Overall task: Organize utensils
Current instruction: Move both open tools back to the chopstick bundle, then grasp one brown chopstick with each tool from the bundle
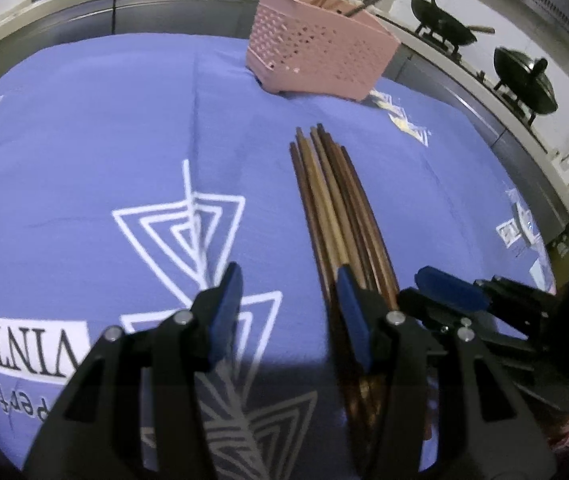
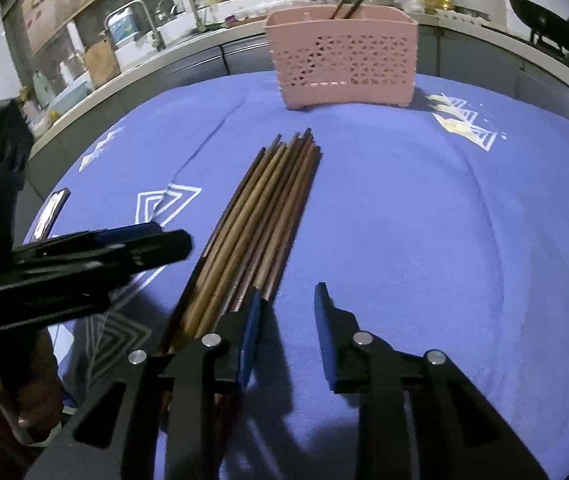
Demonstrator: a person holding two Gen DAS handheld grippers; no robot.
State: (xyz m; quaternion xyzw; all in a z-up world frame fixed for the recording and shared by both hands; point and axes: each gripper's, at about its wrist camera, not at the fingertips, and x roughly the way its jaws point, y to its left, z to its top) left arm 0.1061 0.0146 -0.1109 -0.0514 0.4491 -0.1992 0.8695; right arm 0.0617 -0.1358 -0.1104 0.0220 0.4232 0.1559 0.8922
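Chopstick bundle [image 2: 260, 216], long axis pointing toward the pink basket [image 2: 344, 68], is flanked by both half-open, empty grippers: left gripper [image 1: 288, 304] and right gripper [image 2: 288, 312].

Both wrist views, downward, sharing chopsticks [image 1: 340, 208]
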